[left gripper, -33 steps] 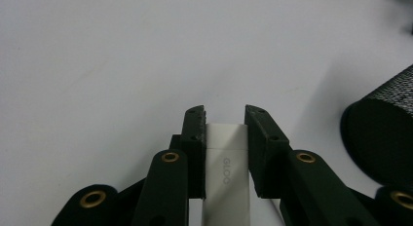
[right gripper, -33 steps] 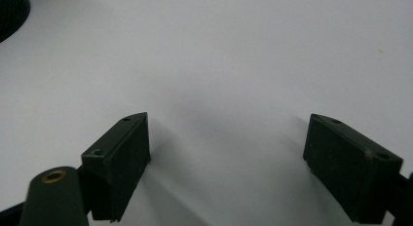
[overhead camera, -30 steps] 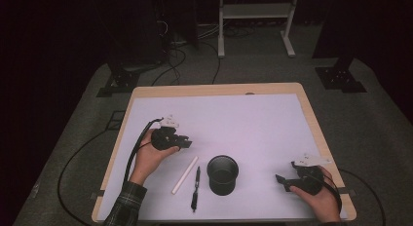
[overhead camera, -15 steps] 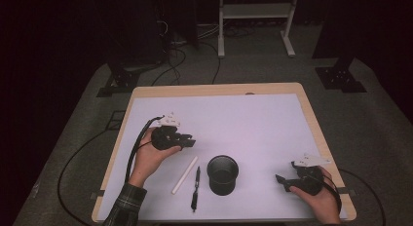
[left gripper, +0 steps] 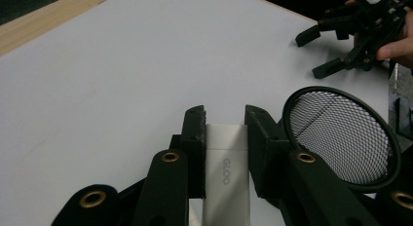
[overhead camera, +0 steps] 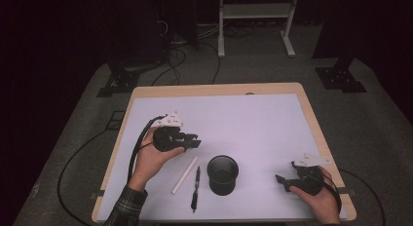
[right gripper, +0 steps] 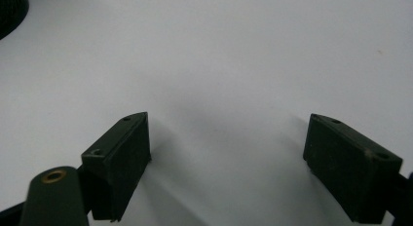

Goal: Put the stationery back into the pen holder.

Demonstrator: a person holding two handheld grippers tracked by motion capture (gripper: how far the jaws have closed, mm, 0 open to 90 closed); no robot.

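Note:
My left gripper (overhead camera: pixel 194 142) hovers above the left half of the white table mat (overhead camera: pixel 253 123), held in a hand. In the left gripper view its jaws (left gripper: pixel 224 120) are shut on a white glue stick (left gripper: pixel 225 162) marked GLOO. A black mesh cup (overhead camera: pixel 222 173) (left gripper: pixel 341 138) stands upright just right of those jaws. On the mat below the left hand lie a white stick (overhead camera: pixel 185 175) and a black pen (overhead camera: pixel 196 187). My right gripper (overhead camera: pixel 287 174) (right gripper: pixel 229 138) rests low at the mat's front right, open over bare mat, nothing between its jaws.
The wooden table edge (overhead camera: pixel 214 89) frames the mat. Cables trail from both grippers off the table sides. Beyond the table, a white stand (overhead camera: pixel 253 21) and dark equipment sit on the grey floor. The cup's rim (right gripper: pixel 9 11) shows at the right gripper view's top left corner.
The left hand has lifted its gripper a little and drifted slightly toward the table's far side. The right gripper, cup, pen and white stick have stayed put.

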